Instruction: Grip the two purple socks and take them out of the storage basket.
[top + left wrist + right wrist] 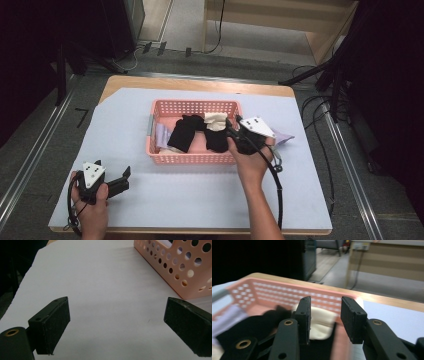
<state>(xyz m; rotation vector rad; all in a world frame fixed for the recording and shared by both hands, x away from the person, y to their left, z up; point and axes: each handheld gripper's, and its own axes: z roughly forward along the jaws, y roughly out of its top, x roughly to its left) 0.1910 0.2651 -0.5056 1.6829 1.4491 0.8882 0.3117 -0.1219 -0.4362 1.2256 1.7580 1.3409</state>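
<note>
A pink perforated basket [192,106] stands mid-table. Inside lie a black sock [185,131], a second black sock [218,141], a cream sock [216,120] and a pale lavender cloth [162,135]. My right gripper [233,129] hangs over the basket's right end, open, nothing pressed between its pads. In the right gripper view its jaws [326,305] frame the cream sock [322,323], with black fabric [249,327] to the left and the basket wall [262,290] behind. My left gripper [114,172] rests near the front left, open wide [117,311] and empty, with the basket corner [180,272] ahead.
A white sheet [200,192] covers the wooden table [200,83]. Another lavender piece [283,135] lies just outside the basket's right side. The right gripper's cable [277,185] trails toward the front edge. Dark stands and cables surround the table on the floor.
</note>
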